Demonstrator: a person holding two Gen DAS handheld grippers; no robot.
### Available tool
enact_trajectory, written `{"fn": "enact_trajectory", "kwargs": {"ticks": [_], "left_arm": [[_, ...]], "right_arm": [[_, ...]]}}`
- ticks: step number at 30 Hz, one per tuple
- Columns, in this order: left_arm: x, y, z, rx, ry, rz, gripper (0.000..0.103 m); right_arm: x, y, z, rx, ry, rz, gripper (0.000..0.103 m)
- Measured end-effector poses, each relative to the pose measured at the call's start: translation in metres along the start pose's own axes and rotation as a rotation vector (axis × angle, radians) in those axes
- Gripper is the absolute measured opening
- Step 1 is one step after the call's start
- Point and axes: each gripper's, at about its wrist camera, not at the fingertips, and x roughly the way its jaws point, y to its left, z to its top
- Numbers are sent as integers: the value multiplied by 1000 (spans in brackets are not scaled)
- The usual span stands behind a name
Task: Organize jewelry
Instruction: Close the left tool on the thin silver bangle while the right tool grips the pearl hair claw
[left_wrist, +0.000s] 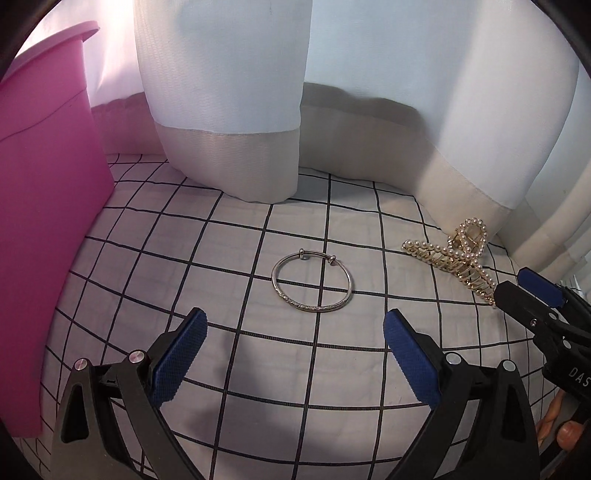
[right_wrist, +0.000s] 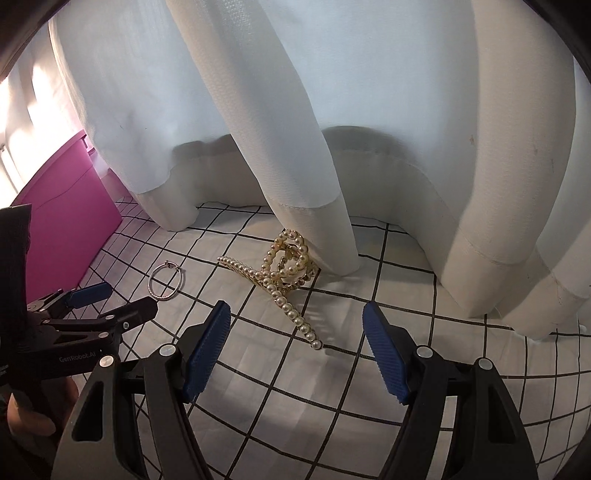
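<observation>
The left hand-held gripper (left_wrist: 291, 334) is spread wide, holding nothing; just beyond it, mid-frame, a thin silver bangle (left_wrist: 312, 282) lies flat on the checked cloth (left_wrist: 221, 258). The right hand-held gripper (right_wrist: 297, 326) is equally wide and empty, the pearl hair clip (right_wrist: 286, 275) lying before it, its far end touching the curtain (right_wrist: 295, 147). A pink box (left_wrist: 44, 221) is cut off at left.

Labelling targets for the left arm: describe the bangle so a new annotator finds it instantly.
Start at the pink bin on the left of the grid-checked cloth; the bangle lies flat on the cloth to its right, straight ahead of the open left gripper. Unlike the pearl hair claw nearer the curtain, it is a thin plain metal ring, no pearls.
</observation>
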Motion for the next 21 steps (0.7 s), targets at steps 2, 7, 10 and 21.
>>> {"fn": "enact_trajectory", "kwargs": {"ticks": [2, 7, 10, 21], "left_arm": [[5, 1, 1, -4, -3, -3, 95], [11, 5, 3, 0, -17, 6, 95], [13, 7, 5, -6, -18, 7, 95], [24, 5, 7, 3, -11, 42, 95]], "right_arm": [[5, 0, 0, -3, 3, -4, 71], [14, -2, 0, 5, 22, -17, 71], [20, -3, 1, 0, 38, -27, 71], [38, 6, 8, -56, 64, -59, 71]]}}
